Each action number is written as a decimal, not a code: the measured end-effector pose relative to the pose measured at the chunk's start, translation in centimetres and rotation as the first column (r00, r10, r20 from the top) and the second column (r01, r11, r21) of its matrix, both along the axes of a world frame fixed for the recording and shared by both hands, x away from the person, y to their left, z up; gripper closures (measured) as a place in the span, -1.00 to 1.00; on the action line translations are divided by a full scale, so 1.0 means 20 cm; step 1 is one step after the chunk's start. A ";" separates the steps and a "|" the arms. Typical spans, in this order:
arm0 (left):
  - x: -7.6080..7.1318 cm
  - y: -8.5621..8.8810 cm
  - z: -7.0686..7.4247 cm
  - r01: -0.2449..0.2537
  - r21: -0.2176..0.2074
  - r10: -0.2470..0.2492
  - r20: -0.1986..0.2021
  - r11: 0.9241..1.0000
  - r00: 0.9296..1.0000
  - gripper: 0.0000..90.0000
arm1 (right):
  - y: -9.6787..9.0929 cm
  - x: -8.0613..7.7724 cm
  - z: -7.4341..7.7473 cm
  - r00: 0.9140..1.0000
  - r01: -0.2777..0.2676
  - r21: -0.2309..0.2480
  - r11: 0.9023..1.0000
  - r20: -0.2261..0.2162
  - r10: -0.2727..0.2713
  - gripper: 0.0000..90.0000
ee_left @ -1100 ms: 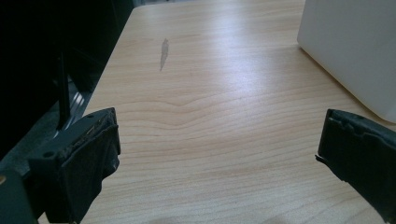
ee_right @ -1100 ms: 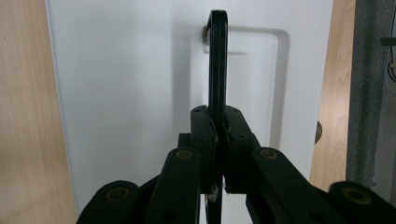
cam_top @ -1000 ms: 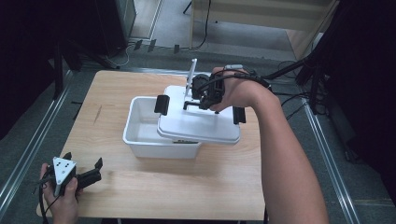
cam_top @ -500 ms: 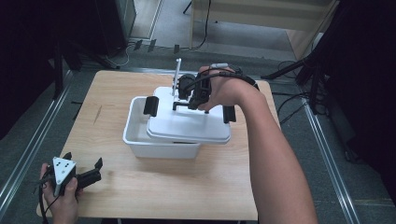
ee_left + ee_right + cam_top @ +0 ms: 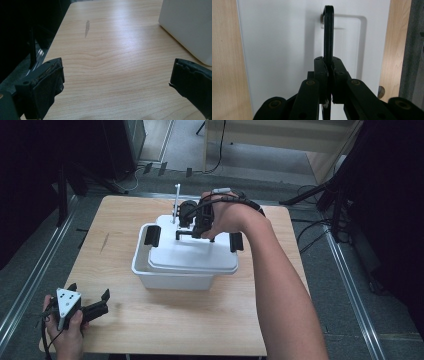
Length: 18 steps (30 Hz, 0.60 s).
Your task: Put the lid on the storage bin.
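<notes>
At the near left corner of the table (image 5: 125, 330) we see the left gripper (image 5: 100, 305) resting low in the person's hand, jaws spread wide with nothing between them. Its own view confirms this: bare wood between the two black jaws, and the white wall of the bin (image 5: 190, 27) well off to one side.

Moving to the middle, the bin (image 5: 170, 279) sits on the table with the lid (image 5: 192, 257) lying across its top. The lid looks skewed: it overhangs toward the right, the bin's left rim stays uncovered, and the black clips (image 5: 152, 236) at the lid's ends are not latched over anything we can make out.

Further right, the right gripper (image 5: 186, 234) reaches in from above. In the right gripper view its jaws are closed tight on the lid's thin black handle (image 5: 328, 32), which stands upright.

We judge the lid is being seated on the bin. The handle is slim and pivots, so the lid may swing or tilt under the grip and catch one edge inside the rim. A sideways push could also slide the light bin, since the left gripper is not bracing it. Pressing down while misaligned might jam a corner.
</notes>
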<state>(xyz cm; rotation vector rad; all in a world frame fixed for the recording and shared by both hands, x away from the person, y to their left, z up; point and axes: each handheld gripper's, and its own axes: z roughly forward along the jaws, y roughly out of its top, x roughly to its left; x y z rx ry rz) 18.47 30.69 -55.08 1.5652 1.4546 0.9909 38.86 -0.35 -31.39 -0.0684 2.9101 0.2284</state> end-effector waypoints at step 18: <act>0.01 -0.01 0.00 0.002 -0.002 -0.002 0.001 1.000 1.000 -1.00 | 0.13 -0.01 -0.02 1.000 -0.018 -0.010 1.000 -0.006 0.018 0.90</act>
